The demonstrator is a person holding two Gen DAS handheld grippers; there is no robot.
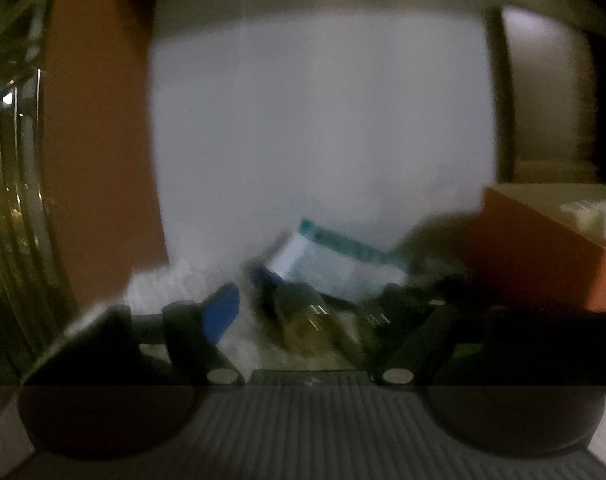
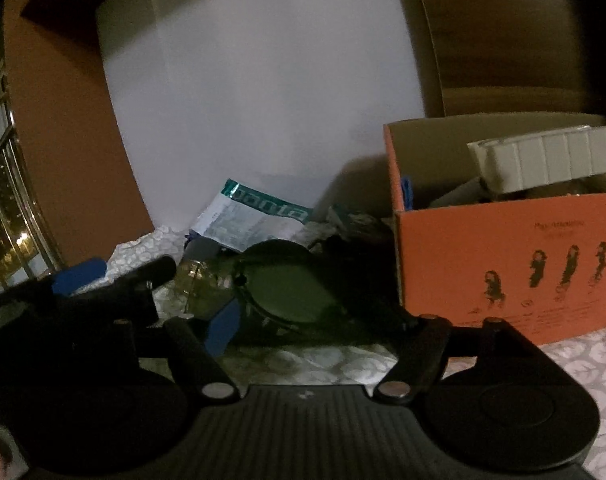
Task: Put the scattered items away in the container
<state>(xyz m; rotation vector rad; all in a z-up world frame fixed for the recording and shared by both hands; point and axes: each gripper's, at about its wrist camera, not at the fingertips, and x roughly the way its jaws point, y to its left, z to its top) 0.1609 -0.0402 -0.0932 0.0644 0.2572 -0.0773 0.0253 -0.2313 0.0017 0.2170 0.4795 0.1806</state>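
An orange cardboard box [image 2: 503, 256] stands at the right on a patterned cloth and holds a white ribbed tray [image 2: 551, 156] and other items; it also shows in the left wrist view [image 1: 543, 256]. A small glass bottle with a blue cap [image 1: 303, 316] lies between my left gripper's [image 1: 303, 304] open fingers. A white and teal packet [image 2: 255, 216] lies behind it. My right gripper [image 2: 303, 304] is open around a dark round lidded item [image 2: 287, 288]. The left gripper's blue finger [image 2: 79, 276] shows at left, near the bottle [image 2: 195, 280].
A pale wall [image 2: 263, 100] rises behind the items, with an orange-brown panel [image 2: 71, 152] at left. A window with metal bars [image 2: 3, 220] is at far left. A wooden panel [image 2: 483, 32] stands behind the box. The cloth [image 2: 583, 368] extends to the right front.
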